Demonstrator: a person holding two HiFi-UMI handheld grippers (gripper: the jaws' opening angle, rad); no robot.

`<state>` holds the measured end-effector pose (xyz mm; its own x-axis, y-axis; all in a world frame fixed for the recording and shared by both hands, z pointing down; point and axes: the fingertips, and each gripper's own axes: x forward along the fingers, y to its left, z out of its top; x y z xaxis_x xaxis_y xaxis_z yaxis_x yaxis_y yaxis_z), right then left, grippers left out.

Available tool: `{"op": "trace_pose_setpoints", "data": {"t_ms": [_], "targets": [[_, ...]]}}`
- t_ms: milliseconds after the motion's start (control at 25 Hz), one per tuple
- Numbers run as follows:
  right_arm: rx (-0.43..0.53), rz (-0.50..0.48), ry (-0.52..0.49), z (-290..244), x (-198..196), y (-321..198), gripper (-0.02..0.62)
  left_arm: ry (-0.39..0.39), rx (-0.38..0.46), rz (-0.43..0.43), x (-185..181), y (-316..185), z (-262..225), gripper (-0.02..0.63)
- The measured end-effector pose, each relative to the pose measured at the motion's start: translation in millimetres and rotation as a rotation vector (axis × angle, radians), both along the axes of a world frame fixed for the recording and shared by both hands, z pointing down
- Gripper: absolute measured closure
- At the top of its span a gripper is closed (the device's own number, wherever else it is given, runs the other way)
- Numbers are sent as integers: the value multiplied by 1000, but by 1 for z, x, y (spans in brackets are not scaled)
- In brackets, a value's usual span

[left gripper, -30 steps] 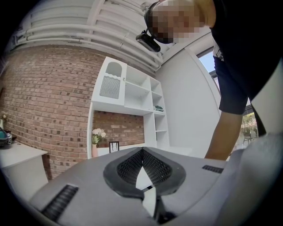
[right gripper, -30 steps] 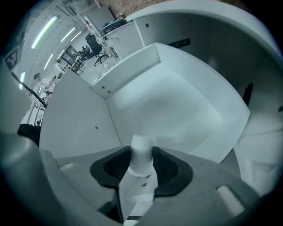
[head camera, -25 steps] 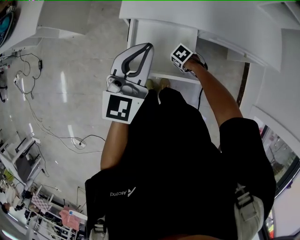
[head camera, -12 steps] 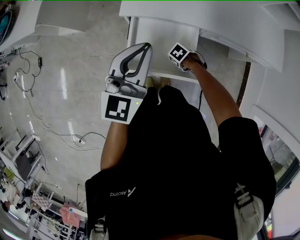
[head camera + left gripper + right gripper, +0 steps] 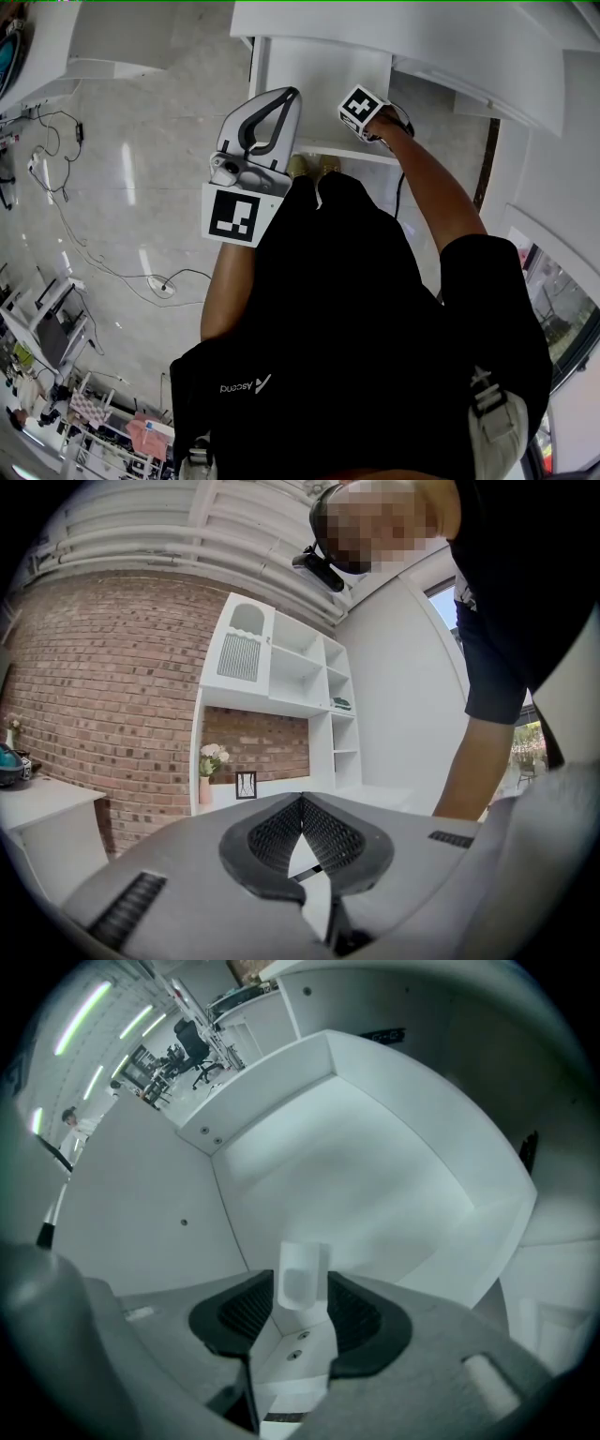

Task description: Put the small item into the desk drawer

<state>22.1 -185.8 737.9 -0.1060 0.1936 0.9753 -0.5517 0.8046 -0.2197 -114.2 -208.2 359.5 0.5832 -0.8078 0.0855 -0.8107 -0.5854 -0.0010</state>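
The white desk drawer point(image 5: 319, 70) stands pulled open below the person, and the right gripper point(image 5: 300, 1283) points steeply down into it, its marker cube point(image 5: 364, 111) over the drawer's near edge. Its jaws have just been opening and now stand wide, with the small item point(image 5: 300, 1271), a pale, blurred, whitish piece, between the dark pads and above the drawer's bare white floor; slim gaps show on both sides of it, so the pads do not press on it. The left gripper point(image 5: 298, 91) is held level just left of the drawer's front corner, outside it, its jaws drawn together at the tips with nothing between them
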Motion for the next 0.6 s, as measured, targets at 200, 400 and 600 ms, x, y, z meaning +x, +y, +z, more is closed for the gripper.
{"op": "trace_pose_setpoints", "data": {"t_ms": [200,400,600], "targets": [[32,32,-88,-14,-13,-4,416,4,0,22,5,-2,0,607],[80,75,-185,-37,-23,-9,416,10,-2,45,12,-4,0,607],[164,131,-303,-74,-33,-20,420,23,-5,63,20,-8,2,607]]}}
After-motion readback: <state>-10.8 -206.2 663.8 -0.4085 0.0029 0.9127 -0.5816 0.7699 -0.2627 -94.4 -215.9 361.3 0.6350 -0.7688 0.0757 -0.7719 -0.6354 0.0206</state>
